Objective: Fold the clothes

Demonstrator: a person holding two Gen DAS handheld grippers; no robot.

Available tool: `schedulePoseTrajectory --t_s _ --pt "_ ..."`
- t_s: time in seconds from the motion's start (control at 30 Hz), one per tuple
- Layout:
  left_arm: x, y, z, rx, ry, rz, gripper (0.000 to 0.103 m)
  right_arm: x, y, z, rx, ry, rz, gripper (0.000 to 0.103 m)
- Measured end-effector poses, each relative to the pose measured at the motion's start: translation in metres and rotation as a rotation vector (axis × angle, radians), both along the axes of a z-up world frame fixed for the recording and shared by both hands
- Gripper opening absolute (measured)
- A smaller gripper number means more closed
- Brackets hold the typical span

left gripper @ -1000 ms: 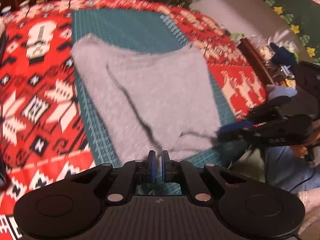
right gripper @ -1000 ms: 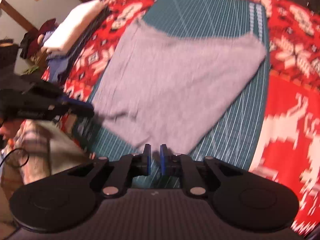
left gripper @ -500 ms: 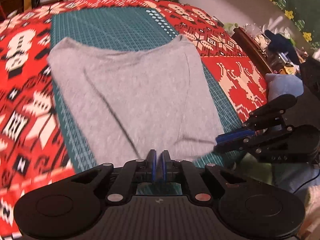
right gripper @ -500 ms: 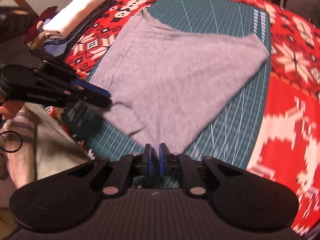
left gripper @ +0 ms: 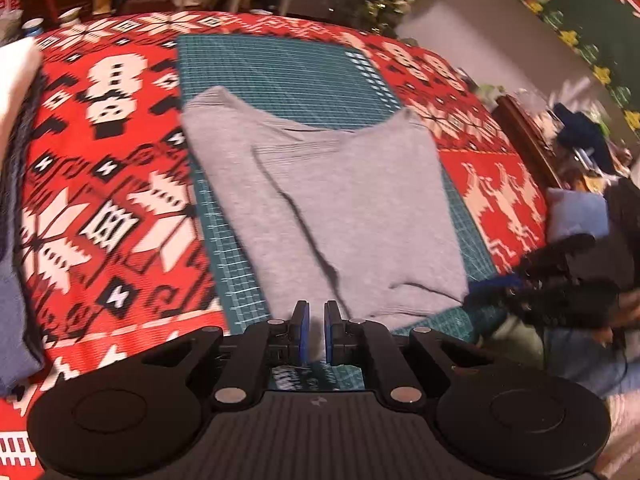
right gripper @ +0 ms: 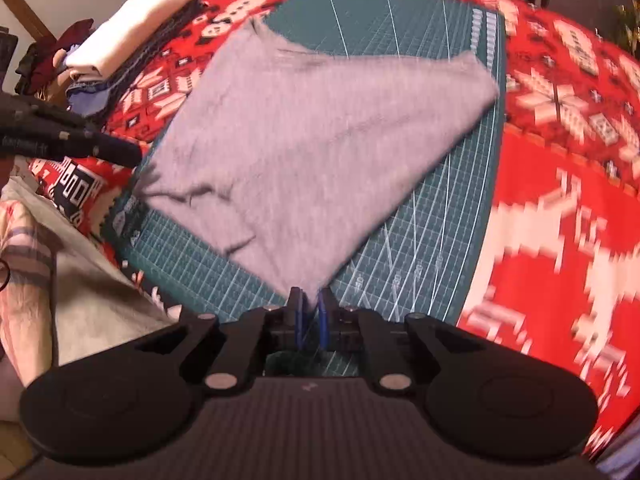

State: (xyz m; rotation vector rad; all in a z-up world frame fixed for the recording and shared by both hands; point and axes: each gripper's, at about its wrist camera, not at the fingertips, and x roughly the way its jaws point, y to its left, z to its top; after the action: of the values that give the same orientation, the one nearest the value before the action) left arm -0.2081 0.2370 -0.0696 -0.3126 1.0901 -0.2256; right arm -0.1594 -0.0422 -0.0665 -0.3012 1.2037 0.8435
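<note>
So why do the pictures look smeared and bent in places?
Right wrist view: motion blur smears the red tablecloth and the grey garment. Left wrist view: the right gripper is blurred. Both views: the fisheye lens curves the green mat; warm, dim light.

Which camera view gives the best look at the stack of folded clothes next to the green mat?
The right wrist view shows it best: the stack of folded clothes appears whole on the red patterned tablecloth, a cream piece on top of darker ones. The left wrist view catches only its blurred edge at the frame's left border.
</note>
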Motion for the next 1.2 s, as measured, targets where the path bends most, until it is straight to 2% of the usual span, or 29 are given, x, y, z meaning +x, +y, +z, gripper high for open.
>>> schedulePoseTrajectory --t_s 0.17,0.5,0.63,0.77,0.97,1.2 --pt "-0.001 0.001 -0.009 0.009 0.022 -0.003 0.006 0.001 -0.005 0.007 0.01 0.005 -0.002 0.009" --pt "0.025 0.032 -0.014 -0.012 0.014 0.222 0.007 0.025 -0.001 0.016 0.037 -0.037 -0.053 0.009" --pt "0.043 0.041 -0.014 -0.016 0.001 0.284 0.007 0.032 0.0 0.018 0.051 -0.037 -0.072 0.009" --pt "0.056 0.047 -0.018 -0.035 0.008 0.338 0.016 0.036 0.001 0.02 0.063 -0.038 -0.084 0.009" --pt "0.07 0.043 -0.02 -0.023 0.016 0.34 0.016 0.04 0.005 0.023 0.082 -0.043 -0.092 0.009" --pt "0.076 0.039 -0.022 -0.014 0.013 0.357 0.007 0.044 0.005 0.027 0.093 -0.05 -0.103 0.01"
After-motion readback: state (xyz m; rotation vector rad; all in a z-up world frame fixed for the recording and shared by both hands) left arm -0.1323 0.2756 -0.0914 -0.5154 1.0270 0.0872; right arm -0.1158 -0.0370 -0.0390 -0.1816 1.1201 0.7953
